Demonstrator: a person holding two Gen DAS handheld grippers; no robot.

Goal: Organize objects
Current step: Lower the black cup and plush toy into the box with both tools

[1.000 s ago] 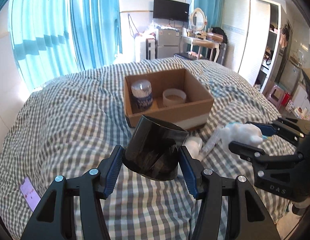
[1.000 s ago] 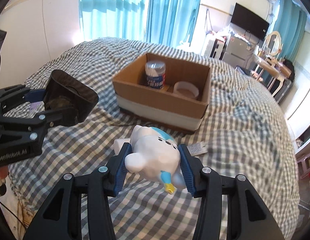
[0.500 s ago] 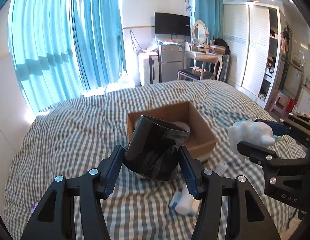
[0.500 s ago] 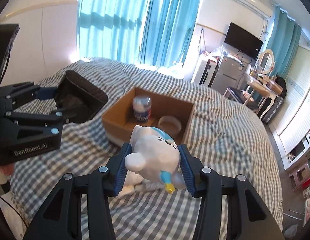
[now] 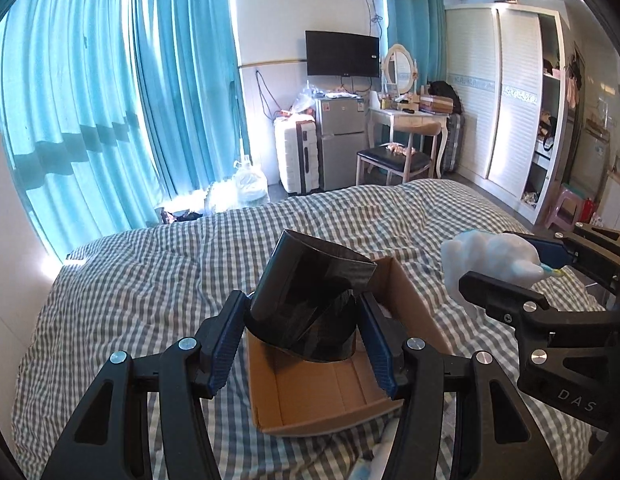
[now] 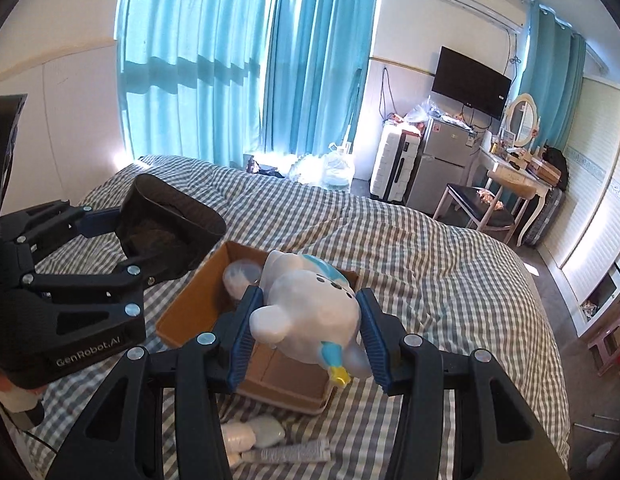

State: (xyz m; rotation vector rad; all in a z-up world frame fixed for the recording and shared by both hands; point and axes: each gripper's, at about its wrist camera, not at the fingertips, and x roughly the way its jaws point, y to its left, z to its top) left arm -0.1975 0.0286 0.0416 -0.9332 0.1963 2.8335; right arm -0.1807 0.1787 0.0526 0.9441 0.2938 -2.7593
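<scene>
Cardboard box (image 6: 178, 316) set on checked bed (image 6: 430, 264); round clear container (image 6: 240, 276) seen inside at far corner. Black cup (image 5: 306, 300) clamped in left claw (image 5: 304, 344), held above box. White plush toy (image 6: 310, 308) gripped by right claw (image 6: 306, 344), over box. Small tube (image 6: 294, 453) lying on bed just before box.

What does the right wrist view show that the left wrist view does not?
Only the right wrist view shows the white items on the bedspread in front of the box. Only the left wrist view shows the wardrobe. Both show the cardboard box, the black container in the left tool and the white toy in the right tool.
</scene>
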